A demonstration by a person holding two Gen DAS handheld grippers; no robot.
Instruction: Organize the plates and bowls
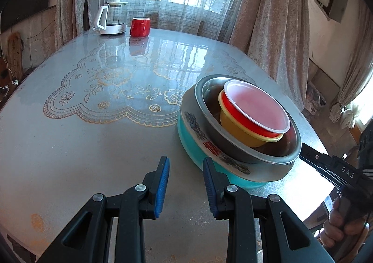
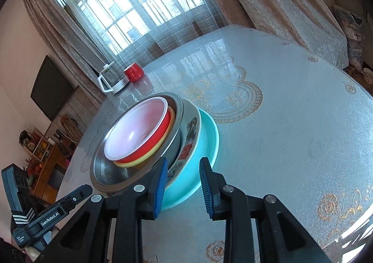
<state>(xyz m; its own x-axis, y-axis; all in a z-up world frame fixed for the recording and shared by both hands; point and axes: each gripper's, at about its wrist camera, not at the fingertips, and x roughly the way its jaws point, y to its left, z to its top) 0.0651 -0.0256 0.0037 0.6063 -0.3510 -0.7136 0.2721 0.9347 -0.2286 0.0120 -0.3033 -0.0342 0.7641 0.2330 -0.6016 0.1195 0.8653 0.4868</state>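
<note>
A stack of dishes stands on the table: a teal plate (image 1: 198, 146), a white patterned plate (image 1: 195, 124), a steel bowl (image 1: 247, 146), a yellow bowl (image 1: 240, 132) and a red bowl (image 1: 258, 109) with a white inside on top. My left gripper (image 1: 186, 169) is open and empty, just in front of the stack's near rim. In the right wrist view the same stack shows: teal plate (image 2: 207, 137), patterned plate (image 2: 188, 139), steel bowl (image 2: 112, 172), red bowl (image 2: 139, 132). My right gripper (image 2: 183, 171) is open, its jaws standing either side of the teal plate's rim.
A glass kettle (image 1: 112, 18) and a red mug (image 1: 139, 26) stand at the table's far edge by the curtained window. The round table (image 1: 93, 134) has a glossy floral cover. The right gripper's body (image 1: 335, 167) shows at the right of the left wrist view.
</note>
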